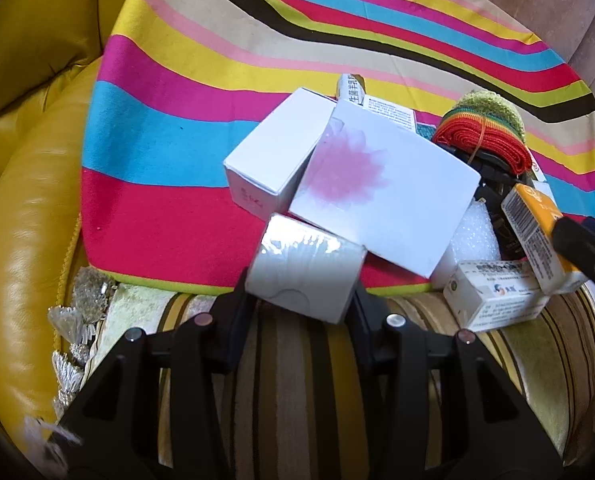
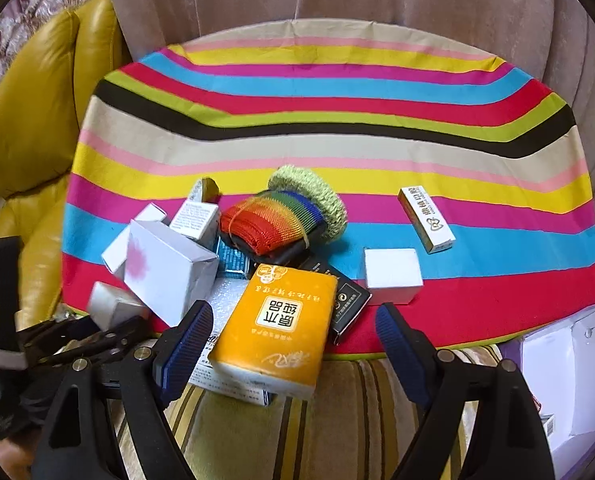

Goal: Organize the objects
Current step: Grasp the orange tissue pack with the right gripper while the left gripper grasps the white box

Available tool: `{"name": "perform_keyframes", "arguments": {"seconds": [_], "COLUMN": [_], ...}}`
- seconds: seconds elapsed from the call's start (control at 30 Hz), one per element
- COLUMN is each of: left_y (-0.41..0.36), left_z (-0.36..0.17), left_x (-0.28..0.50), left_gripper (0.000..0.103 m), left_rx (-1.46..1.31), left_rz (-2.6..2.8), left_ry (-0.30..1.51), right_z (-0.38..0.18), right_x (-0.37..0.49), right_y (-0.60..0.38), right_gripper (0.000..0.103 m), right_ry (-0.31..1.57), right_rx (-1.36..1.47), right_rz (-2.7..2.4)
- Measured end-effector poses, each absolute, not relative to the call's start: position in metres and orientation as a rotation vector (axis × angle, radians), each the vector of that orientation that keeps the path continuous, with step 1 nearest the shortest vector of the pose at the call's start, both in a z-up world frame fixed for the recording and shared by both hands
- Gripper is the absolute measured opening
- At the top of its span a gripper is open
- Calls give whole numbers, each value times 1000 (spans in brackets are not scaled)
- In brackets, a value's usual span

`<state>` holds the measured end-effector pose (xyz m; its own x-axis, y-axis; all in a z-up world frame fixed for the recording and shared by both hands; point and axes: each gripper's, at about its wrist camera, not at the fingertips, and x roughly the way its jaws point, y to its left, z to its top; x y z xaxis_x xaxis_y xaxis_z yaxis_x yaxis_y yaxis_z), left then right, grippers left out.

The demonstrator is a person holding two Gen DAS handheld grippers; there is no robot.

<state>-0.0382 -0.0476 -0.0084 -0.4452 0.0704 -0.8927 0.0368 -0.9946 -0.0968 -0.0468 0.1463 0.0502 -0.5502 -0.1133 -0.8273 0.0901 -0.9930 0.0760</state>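
My left gripper [image 1: 302, 294] is shut on a small silvery-white box [image 1: 305, 272] at the near edge of the striped cloth [image 1: 169, 128]. Behind it lean a white box with a pink flower [image 1: 381, 196] and a plain white box [image 1: 273, 156]. My right gripper [image 2: 293, 340] stands open around an orange tissue pack [image 2: 275, 328]; the right finger [image 2: 401, 344] is clear of the pack. The pack lies on a white medicine box [image 1: 493, 292]. A rainbow mesh roll [image 2: 273, 216] and a green knitted piece [image 2: 313, 196] sit behind the pile.
A white cube box [image 2: 393, 276], a slim printed box [image 2: 427, 220] and a black box [image 2: 345, 300] lie on the cloth to the right. A yellow leather sofa [image 1: 25, 200] is on the left. A purple-edged container [image 2: 569, 380] stands at the right. An olive striped cushion [image 1: 297, 380] lies below.
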Motion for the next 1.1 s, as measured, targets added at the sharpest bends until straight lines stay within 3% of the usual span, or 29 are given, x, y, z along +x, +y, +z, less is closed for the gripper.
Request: {"name": "perform_keyframes", "arguments": {"seconds": [0.2, 0.27, 0.33, 0.4, 1.1], "left_y": [-51, -55, -54, -53, -2], "left_z": [1, 3, 6, 11, 42], "left_x": [-24, -16, -10, -7, 12], "left_gripper": [48, 47, 47, 47, 47], "left_rx": [-1602, -1585, -1552, -1523, -1327], "left_rz": [2699, 2716, 2724, 2743, 2798], "left_ry": [-195, -227, -271, -308, -239], "right_z": [40, 38, 36, 35, 48], "right_x": [-55, -56, -56, -54, -26], "right_y": [138, 137, 136, 137, 181], "right_gripper": [83, 75, 58, 53, 53], "right_ry": [37, 51, 53, 56, 1], "right_rx": [1463, 1471, 1471, 1466, 1384], "right_rz": [-2673, -2674, -2660, -2667, -2751]}}
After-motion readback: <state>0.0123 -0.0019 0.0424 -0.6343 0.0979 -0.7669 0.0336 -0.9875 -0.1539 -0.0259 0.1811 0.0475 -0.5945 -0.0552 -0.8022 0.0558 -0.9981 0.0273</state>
